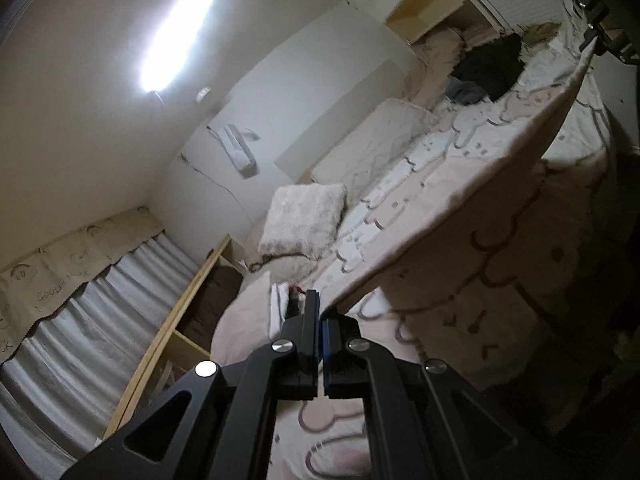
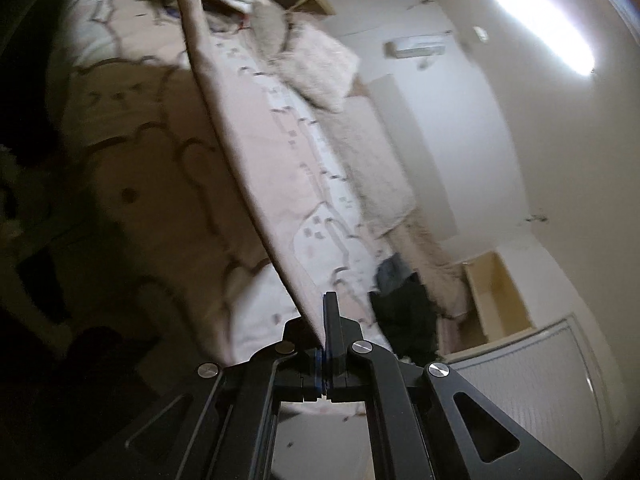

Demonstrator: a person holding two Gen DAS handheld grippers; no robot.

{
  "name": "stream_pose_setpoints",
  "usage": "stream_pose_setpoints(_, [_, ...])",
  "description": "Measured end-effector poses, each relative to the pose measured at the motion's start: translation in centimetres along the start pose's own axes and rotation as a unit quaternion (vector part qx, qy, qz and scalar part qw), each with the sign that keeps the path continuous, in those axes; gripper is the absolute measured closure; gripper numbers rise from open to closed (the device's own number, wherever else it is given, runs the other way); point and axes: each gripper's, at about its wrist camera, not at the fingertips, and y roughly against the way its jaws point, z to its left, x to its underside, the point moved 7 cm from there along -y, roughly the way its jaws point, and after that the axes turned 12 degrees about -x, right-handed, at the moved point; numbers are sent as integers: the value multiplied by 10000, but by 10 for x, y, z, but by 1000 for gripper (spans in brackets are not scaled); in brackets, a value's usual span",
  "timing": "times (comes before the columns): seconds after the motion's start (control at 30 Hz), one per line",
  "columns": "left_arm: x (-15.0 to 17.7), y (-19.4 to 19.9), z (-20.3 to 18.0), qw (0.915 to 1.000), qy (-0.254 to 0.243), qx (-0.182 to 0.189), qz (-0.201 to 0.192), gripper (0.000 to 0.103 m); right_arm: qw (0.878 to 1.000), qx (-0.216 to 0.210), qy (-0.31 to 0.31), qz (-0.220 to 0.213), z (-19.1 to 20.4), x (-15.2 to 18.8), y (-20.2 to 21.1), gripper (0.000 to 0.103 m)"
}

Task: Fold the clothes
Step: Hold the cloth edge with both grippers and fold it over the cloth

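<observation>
A pale pink cloth (image 1: 472, 196) is stretched taut in the air above the bed between both grippers. My left gripper (image 1: 319, 308) is shut on one corner of it. My right gripper (image 2: 325, 316) is shut on the other corner; it also shows in the left wrist view (image 1: 596, 42) at the top right. In the right wrist view the cloth's edge (image 2: 224, 128) runs from the jaws up to the top of the frame. The cloth hangs below that edge and hides part of the bed.
The bed has a cartoon-print cover (image 1: 500, 280) (image 2: 132, 152), fluffy pillows (image 1: 304, 220) (image 2: 320, 68) and a dark clothes pile (image 1: 490, 64) (image 2: 404, 316). Wooden shelves (image 1: 192, 300) stand beside it. White walls, an air conditioner (image 2: 418, 48), a curtain (image 1: 80, 320).
</observation>
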Motion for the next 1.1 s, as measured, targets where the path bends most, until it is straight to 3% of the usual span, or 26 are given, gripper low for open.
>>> stream_pose_setpoints(0.2, [3,-21,-23,9971,-722,43,223,101,9989,-394,-221,105,-2,-4,-16,103])
stream_pose_setpoints(0.4, [-9,-95,-39,9935,-757,663,531,101,9889,-1213,-800,319,-43,-32,-73,103])
stream_pose_setpoints(0.53, [-17,-165,-54,9889,-489,1035,946,101,9829,-1553,-833,537,-67,-56,-132,103])
stream_pose_setpoints(0.8, [-16,-304,-108,9761,-197,1320,1717,101,9753,-1801,-867,937,-119,-123,-261,103])
stream_pose_setpoints(0.93, [-6,-377,-148,9642,-4,1517,2176,101,9623,-2138,-1178,1202,-132,-144,-342,103])
stream_pose_setpoints(1.1, [-3,-443,-180,9589,-38,1543,2382,101,9490,-2384,-1361,1549,-132,-158,-426,103])
